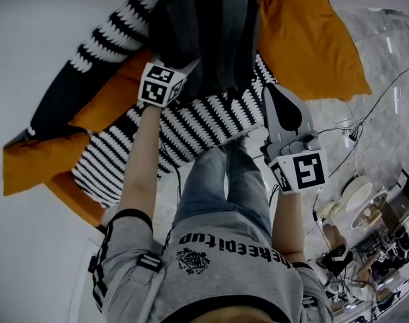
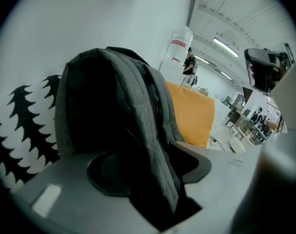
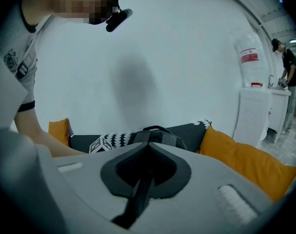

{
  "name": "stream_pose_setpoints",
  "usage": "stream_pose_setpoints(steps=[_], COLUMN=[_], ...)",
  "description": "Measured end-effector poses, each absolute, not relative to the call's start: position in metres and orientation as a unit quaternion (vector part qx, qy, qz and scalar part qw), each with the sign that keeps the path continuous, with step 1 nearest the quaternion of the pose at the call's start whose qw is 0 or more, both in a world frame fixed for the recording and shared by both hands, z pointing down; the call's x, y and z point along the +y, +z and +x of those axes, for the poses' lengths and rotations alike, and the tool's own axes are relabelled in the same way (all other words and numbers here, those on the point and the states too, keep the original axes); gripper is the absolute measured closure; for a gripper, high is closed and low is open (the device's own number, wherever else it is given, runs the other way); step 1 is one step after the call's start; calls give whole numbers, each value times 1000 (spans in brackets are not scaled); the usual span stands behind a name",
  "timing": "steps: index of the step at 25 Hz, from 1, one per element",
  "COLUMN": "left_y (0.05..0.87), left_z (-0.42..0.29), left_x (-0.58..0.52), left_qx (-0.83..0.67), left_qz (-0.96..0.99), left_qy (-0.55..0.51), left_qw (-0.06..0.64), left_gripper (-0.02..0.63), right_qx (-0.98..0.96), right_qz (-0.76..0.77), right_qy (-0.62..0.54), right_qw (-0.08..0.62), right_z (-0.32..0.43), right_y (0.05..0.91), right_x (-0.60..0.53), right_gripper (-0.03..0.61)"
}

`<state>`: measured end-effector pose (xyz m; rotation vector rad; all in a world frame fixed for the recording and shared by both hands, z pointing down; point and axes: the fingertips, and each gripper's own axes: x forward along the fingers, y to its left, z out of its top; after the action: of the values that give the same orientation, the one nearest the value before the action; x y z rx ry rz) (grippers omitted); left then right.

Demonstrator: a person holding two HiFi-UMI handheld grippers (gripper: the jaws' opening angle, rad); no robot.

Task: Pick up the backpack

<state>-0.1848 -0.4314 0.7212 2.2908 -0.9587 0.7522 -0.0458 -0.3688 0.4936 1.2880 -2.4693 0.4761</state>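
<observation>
The dark grey backpack (image 1: 211, 25) stands upright on the sofa against the back cushions. My left gripper (image 1: 191, 73) reaches its lower left side. In the left gripper view the backpack (image 2: 99, 101) fills the middle, and one grey shoulder strap (image 2: 148, 116) runs down between the jaws of the left gripper (image 2: 157, 157), which stand wide apart and do not press on it. My right gripper (image 1: 275, 91) hangs to the right of the backpack and short of it, shut on nothing. From the right gripper (image 3: 149, 147) the backpack (image 3: 157, 135) shows just beyond the closed tips.
Orange cushions (image 1: 312, 39) and a black-and-white patterned blanket (image 1: 191, 126) cover the sofa. Cables (image 1: 366, 120) trail over the floor at the right, with cluttered gear (image 1: 366, 214) beyond. A white water dispenser (image 3: 255, 106) and a standing person (image 3: 284, 62) are at the far right.
</observation>
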Motion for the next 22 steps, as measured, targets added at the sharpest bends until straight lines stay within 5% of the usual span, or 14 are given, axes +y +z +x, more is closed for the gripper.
stream_pose_setpoints(steps=[4,8,22], left_y=[733,725,600], left_z=[-183,-184,-153], left_x=[-436,-439,-428], left_qx=[-368,-377,-377], left_qz=[846,845,901], left_qy=[280,268,168], left_qw=[267,269,133], left_gripper=[391,551,568], right_qx=[-857,-852,-854], right_qz=[457,465,472], right_qy=[170,171,146], right_qw=[167,170,163], right_z=[-36,-27,-13], right_y=[501,498,478], right_x=[-366,-365,-354], right_gripper=[580,580,580])
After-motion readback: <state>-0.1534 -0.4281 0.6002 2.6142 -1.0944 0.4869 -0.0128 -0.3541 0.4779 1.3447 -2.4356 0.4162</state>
